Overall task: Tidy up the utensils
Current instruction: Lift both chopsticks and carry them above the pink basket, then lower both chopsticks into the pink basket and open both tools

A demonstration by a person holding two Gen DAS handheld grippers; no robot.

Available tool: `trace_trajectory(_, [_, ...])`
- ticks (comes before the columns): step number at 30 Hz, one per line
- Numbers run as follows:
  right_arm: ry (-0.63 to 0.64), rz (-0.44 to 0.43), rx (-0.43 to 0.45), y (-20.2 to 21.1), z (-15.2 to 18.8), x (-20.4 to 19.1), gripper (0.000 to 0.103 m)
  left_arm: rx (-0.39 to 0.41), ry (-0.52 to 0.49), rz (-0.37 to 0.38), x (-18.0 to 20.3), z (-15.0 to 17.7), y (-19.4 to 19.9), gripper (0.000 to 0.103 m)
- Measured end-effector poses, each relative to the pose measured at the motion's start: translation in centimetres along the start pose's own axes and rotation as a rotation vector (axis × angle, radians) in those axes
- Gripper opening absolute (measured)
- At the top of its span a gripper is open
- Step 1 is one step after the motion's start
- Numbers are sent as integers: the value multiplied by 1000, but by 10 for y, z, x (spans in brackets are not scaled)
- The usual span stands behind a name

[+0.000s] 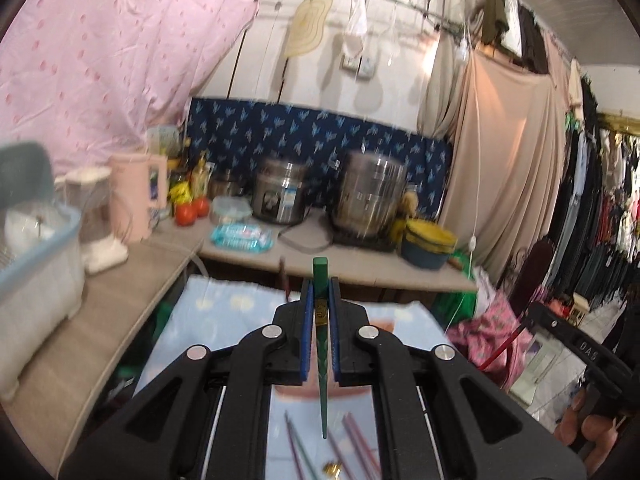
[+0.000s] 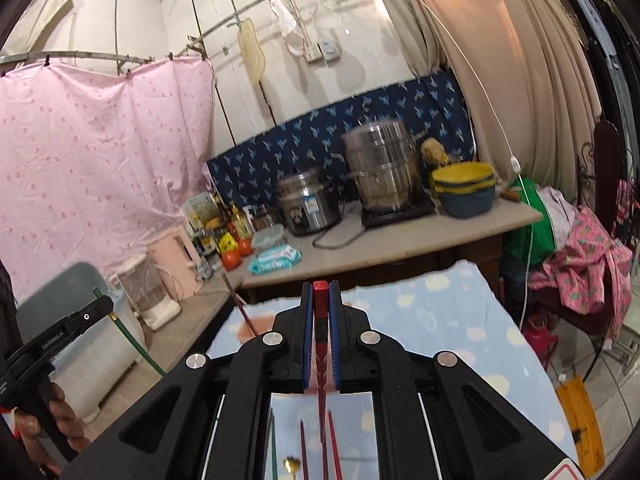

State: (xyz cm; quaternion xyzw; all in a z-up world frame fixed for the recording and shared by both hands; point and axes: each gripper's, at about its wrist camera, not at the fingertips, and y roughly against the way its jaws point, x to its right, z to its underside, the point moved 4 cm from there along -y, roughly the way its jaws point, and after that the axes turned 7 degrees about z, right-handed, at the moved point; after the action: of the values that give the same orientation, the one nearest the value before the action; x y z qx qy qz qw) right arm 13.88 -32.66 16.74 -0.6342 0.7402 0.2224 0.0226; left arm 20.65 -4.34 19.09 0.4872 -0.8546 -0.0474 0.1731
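Observation:
My left gripper [image 1: 320, 292] is shut on a green chopstick [image 1: 321, 276], which stands up between the blue pads with its thin end pointing down toward the table. My right gripper [image 2: 321, 296] is shut on a red chopstick [image 2: 320, 290] held the same way. Both are lifted above a light blue cloth-covered table [image 2: 440, 312]. Below the grippers, several loose chopsticks lie on the cloth: pink and green ones in the left wrist view [image 1: 356, 440], dark red ones in the right wrist view [image 2: 304, 448]. The left gripper with its green chopstick also shows in the right wrist view [image 2: 100, 308].
A grey counter [image 1: 120, 280] runs along the left and back, carrying a plastic dish rack [image 1: 36, 248], pink jug [image 1: 138, 196], tomatoes [image 1: 192, 210], steel cookers [image 1: 368, 196] and stacked yellow bowls [image 1: 430, 240]. Clothes hang at the right [image 1: 592, 200].

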Motion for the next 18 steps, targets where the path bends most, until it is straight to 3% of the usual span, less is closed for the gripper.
trace_trajectory(5, [-15, -30, 79, -20, -39, -13, 7, 90, 1, 32, 7, -48, -19, 7])
trace_trajectory(10, [-74, -60, 110, -56, -62, -18, 7, 152, -6, 39, 12, -71, -49, 7])
trace_trajectory(15, [-79, -58, 95, -94, -62, -28, 7, 176, 1, 18, 5, -69, -87, 7])
trace_trajectory(18, [-75, -54, 68, -110, -56, -28, 7, 114, 28, 2, -7, -53, -117, 7])
